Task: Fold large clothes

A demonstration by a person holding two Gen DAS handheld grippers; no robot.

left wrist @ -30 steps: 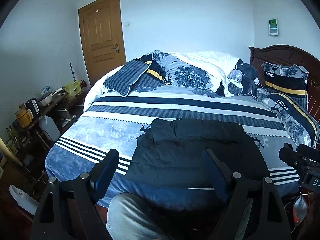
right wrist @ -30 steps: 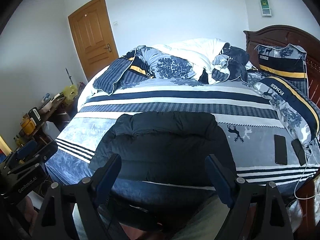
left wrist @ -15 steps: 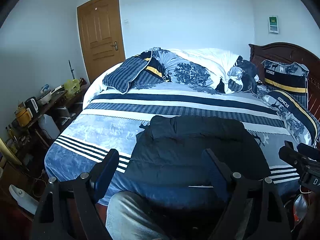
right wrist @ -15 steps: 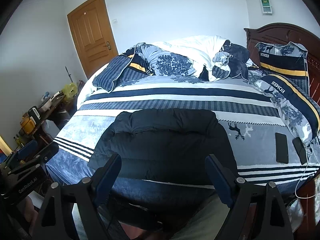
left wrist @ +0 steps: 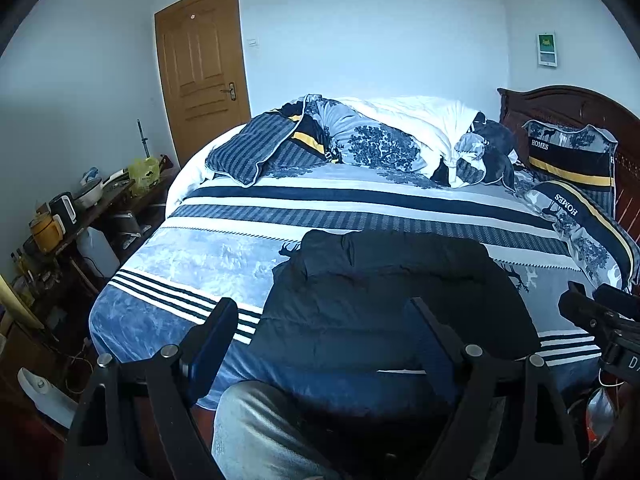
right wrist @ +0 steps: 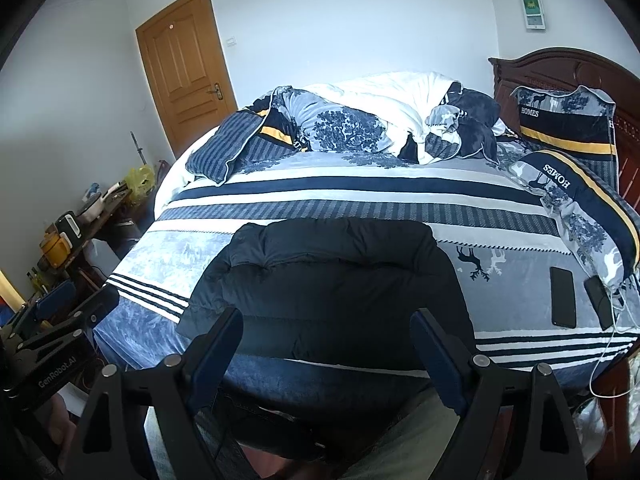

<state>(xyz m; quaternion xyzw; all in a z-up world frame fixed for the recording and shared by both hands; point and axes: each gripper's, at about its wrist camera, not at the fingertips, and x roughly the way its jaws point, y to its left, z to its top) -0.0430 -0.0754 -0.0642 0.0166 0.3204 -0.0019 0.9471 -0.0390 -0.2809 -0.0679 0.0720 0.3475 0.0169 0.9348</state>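
A black padded jacket (left wrist: pixel 384 300) (right wrist: pixel 332 284) lies folded into a rough rectangle near the front edge of the bed (left wrist: pixel 208 256) (right wrist: pixel 168 256). My left gripper (left wrist: pixel 324 320) hangs open in front of the bed's edge, nothing between its blue pads, short of the jacket. My right gripper (right wrist: pixel 326 330) is also open and empty, held just short of the jacket's near hem. Each gripper shows at the edge of the other's view: the right one (left wrist: pixel 600 320) and the left one (right wrist: pixel 60 320).
A rumpled duvet (right wrist: pixel 360 120) and pillows (right wrist: pixel 576 200) fill the far and right side of the bed. Two dark phones (right wrist: pixel 564 296) lie on the cover at the right. A cluttered side table (left wrist: pixel 68 216) stands left. A person's grey-trousered leg (left wrist: pixel 272 436) is below.
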